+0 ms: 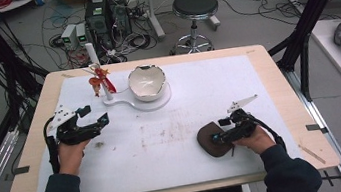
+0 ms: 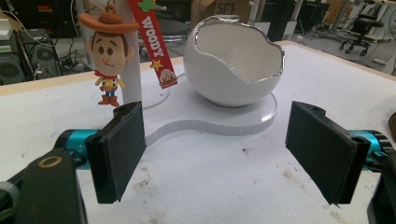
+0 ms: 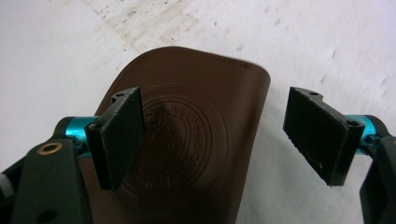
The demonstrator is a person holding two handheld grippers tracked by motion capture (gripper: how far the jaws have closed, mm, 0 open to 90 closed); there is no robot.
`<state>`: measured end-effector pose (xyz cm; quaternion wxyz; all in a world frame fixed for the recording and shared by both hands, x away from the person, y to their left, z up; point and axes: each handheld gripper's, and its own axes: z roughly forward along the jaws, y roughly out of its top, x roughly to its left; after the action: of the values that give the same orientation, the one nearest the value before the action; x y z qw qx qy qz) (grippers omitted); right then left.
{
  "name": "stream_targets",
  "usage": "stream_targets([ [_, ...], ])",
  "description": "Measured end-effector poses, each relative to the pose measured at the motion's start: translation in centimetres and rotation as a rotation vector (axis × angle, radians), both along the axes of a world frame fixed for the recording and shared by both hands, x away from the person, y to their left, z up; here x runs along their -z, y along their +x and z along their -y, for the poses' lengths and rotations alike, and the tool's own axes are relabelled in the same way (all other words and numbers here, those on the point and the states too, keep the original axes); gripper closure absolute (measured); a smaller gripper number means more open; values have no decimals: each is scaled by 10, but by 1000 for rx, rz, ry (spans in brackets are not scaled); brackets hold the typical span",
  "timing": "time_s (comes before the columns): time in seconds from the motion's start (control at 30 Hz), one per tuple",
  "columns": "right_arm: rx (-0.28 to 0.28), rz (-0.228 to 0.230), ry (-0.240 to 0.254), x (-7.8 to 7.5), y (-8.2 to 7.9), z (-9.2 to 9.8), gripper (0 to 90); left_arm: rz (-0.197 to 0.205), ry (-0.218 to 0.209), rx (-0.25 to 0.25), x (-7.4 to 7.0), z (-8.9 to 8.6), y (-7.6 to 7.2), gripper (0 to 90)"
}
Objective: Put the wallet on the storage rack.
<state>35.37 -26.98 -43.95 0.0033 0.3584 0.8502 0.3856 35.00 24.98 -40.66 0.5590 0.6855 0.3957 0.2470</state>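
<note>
A brown leather pouch (image 1: 210,142) with a round embossed stamp lies flat on the white mat at the front right. My right gripper (image 1: 219,131) hovers over it, open. In the right gripper view the left jaw stands above the pouch (image 3: 196,140) and the right jaw is past its right edge; the right gripper (image 3: 217,123) holds nothing. My left gripper (image 1: 96,113) is open at the left and empty. In the left gripper view, the gripper (image 2: 219,149) faces a white eggshell-shaped bowl (image 2: 233,60) on a white stand base (image 2: 210,123).
A cowboy figure keychain (image 2: 108,60) with a red strap (image 2: 156,46) hangs from the stand's white post (image 1: 93,54), left of the bowl (image 1: 146,82). The stained white mat (image 1: 164,137) covers the wooden table. A stool (image 1: 195,6) and computers (image 1: 106,14) stand on the floor beyond.
</note>
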Motion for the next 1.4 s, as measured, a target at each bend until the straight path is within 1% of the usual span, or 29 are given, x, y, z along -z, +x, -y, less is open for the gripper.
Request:
stream_targets([
  [0.03,5,-22,11,1,1,1,211,-1,2,1,0,0,0,200],
  [0.07,8,-35,20,2,2,1,241,-2,0,2,0,1,0,201],
  [0.1,-1,-61,33,2,2,2,315,-4,3,2,0,1,0,202],
  [0.13,-19,-55,47,2,2,3,322,-4,2,5,0,1,0,203],
  [0.17,-15,-69,44,1,1,2,326,-3,5,6,1,2,1,204],
  [0.23,-23,-65,43,1,2,2,339,-9,5,4,1,3,1,204],
  [0.3,-41,-35,36,0,1,-1,353,-9,6,7,1,3,1,207],
  [0.4,-76,44,5,-3,-1,-10,384,-15,5,5,2,4,1,210],
  [0.43,-88,80,-13,-5,-2,-15,399,-19,5,4,2,5,2,214],
  [0.53,-112,153,-36,-6,-3,-26,413,-24,3,6,2,6,2,221],
  [0.6,-116,178,-38,-6,-3,-31,411,-24,6,7,3,7,3,228],
  [0.63,-106,177,-39,-6,-3,-33,403,-29,9,9,3,7,3,229],
  [0.7,-94,158,-26,-6,-1,-31,392,-31,7,8,3,6,3,230],
  [0.73,-85,138,-18,-8,0,-29,386,-31,1,5,2,6,2,230],
  [0.77,-84,127,0,-9,-1,-27,368,-31,0,6,2,5,2,230],
  [0.83,-87,90,37,-12,-2,-20,285,-33,-5,-1,2,3,2,231],
  [0.87,-92,64,30,-12,-3,-17,266,-34,-9,-1,3,3,2,231],
  [0.93,-111,41,-20,-8,-6,-14,255,-36,-6,0,3,3,2,231],
  [0.97,-106,29,-34,-5,-6,-13,234,-36,-7,1,3,3,3,232],
  [1.0,-93,6,-23,-4,-5,-12,227,-36,-4,2,3,3,3,232],
  [1.07,-105,-13,-14,-2,-2,-13,230,-37,-3,8,3,4,3,233],
  [1.1,-110,-38,-1,0,0,-14,242,-38,-5,9,3,5,3,234],
  [1.13,-112,-65,13,2,2,-14,260,-39,-3,12,4,6,3,235],
  [1.17,-124,-67,21,2,2,-13,295,-38,0,15,4,7,3,236],
  [1.2,-130,-61,16,1,2,-14,306,-43,2,17,4,7,3,236],
  [1.23,-141,-39,11,0,1,-16,313,-44,0,20,5,9,4,237],
  [1.33,-183,49,-21,-3,-3,-26,328,-53,-7,37,5,13,5,237],
  [1.37,-207,98,-34,-4,-5,-31,331,-56,-10,48,5,14,5,238],
  [1.4,-223,130,-43,-5,-6,-35,333,-61,-17,61,6,17,5,238],
])
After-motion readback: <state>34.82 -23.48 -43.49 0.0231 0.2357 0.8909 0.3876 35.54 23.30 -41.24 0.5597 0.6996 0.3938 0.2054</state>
